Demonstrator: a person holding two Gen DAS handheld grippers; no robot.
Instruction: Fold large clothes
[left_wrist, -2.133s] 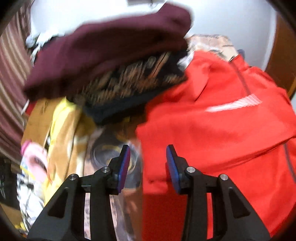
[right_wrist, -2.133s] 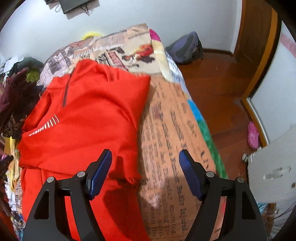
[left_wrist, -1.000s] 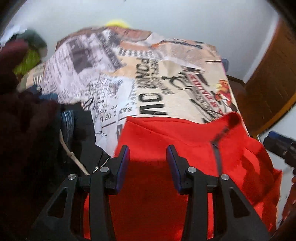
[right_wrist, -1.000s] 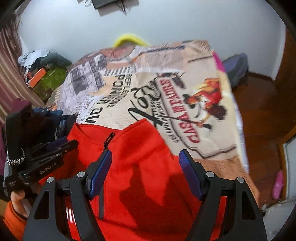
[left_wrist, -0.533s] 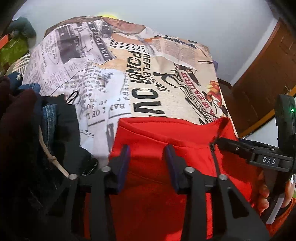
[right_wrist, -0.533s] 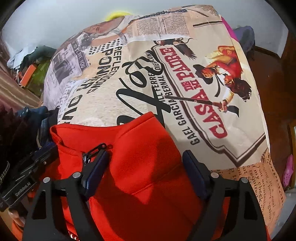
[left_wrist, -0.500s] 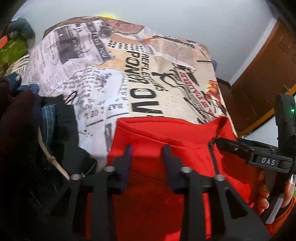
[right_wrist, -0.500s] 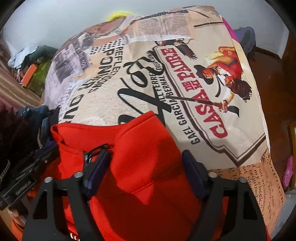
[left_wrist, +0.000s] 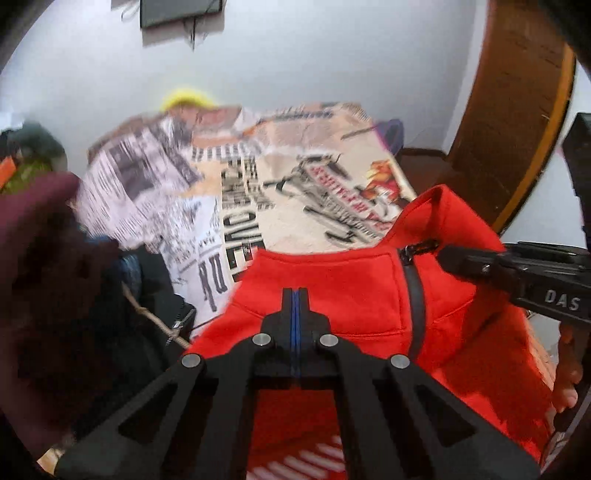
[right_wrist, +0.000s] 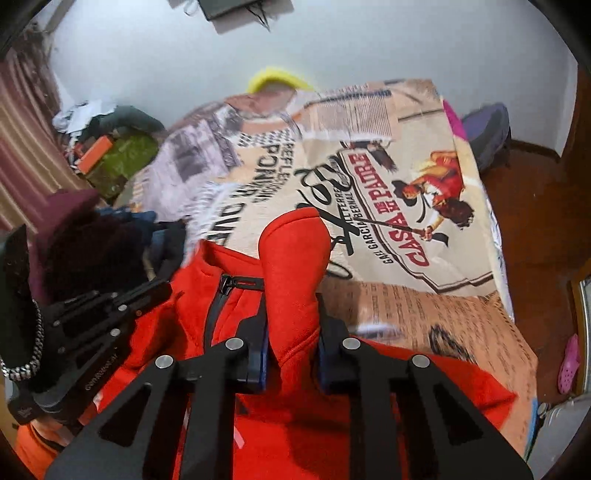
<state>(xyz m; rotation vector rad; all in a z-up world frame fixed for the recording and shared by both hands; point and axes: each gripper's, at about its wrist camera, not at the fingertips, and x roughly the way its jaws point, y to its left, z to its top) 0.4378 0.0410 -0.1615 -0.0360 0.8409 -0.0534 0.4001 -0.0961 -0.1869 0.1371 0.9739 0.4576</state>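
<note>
From my left camera, much was smeared: the newspaper-print bedspread (left_wrist: 295, 177) beyond my fingertips blurred so that its lettering barely read, and the dark maroon heap of clothes (left_wrist: 44, 266) to the left of my fingers was only a soft shape. My own arms cut off the lower part of the red fleece zip-neck top (left_wrist: 351, 288), and I could not see how much of it lay under them. At the right edge, the hand (left_wrist: 565, 373) carrying the other tool showed only as a few fingers.

My left gripper (left_wrist: 295, 295) had its blue pads pressed flat together. They lay over the top's collar band, left of the black zipper (left_wrist: 413, 295), but I could not make out whether any cloth was caught between them.

From my right camera, the bedspread (right_wrist: 406, 206) was sharper far beyond the fingers and smeared close to them. The left tool sat low on the left, its tip against the red fabric and half hidden by a black strap and chain.

My right gripper (right_wrist: 291, 339) was closing, its jaws narrowly apart on an upright fold of the red top (right_wrist: 295, 266), which rose between the pads and stood up above the fingertips. The rest of the top spread under and to both sides of my fingers on the bed.
</note>
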